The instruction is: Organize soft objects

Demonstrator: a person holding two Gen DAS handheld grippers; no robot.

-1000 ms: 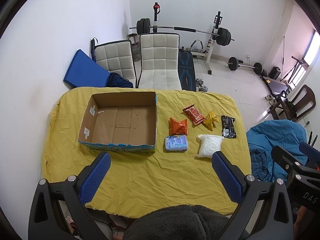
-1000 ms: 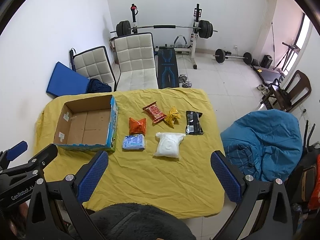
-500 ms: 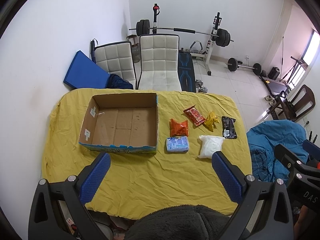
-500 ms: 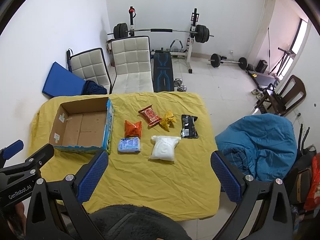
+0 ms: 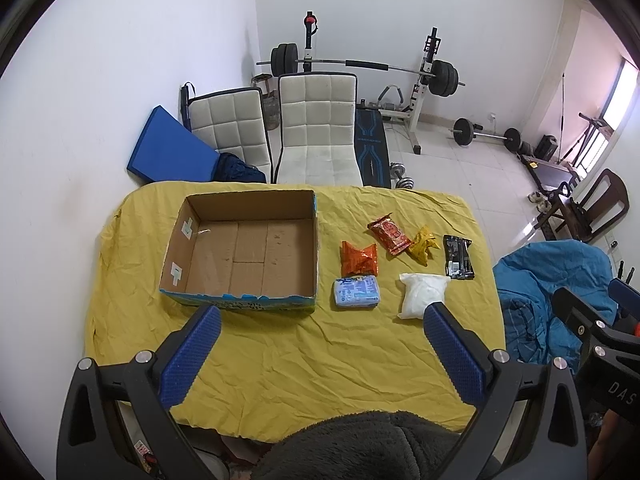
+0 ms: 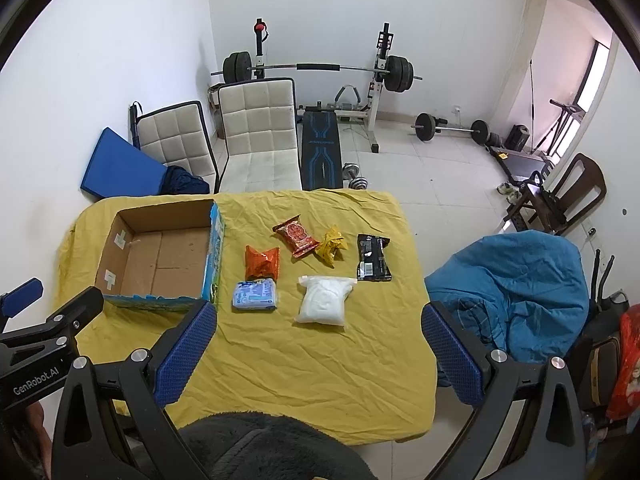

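Observation:
An open, empty cardboard box (image 5: pixel 244 252) (image 6: pixel 160 256) sits on the left of a table under a yellow cloth (image 5: pixel 300 360) (image 6: pixel 300 360). To its right lie several soft packets: an orange pouch (image 5: pixel 359 258) (image 6: pixel 262 262), a red pouch (image 5: pixel 389 235) (image 6: pixel 296 235), a yellow pouch (image 5: pixel 421 245) (image 6: pixel 331 245), a black packet (image 5: pixel 458 257) (image 6: pixel 373 257), a blue tissue pack (image 5: pixel 356 292) (image 6: pixel 255 295) and a white bag (image 5: pixel 422 294) (image 6: pixel 325 299). My left gripper (image 5: pixel 320 354) and right gripper (image 6: pixel 320 354) are both open and empty, high above the table's near edge.
Two white padded chairs (image 5: pixel 316 128) and a blue mat (image 5: pixel 168 148) stand behind the table. A weight bench with barbell (image 6: pixel 320 68) is at the back. A blue beanbag (image 6: pixel 516 292) sits right of the table, with a wooden chair (image 6: pixel 576 192) beyond.
Both grippers have drifted slightly higher and back; the table and packets sit a little lower and smaller in view. No object on the table has moved.

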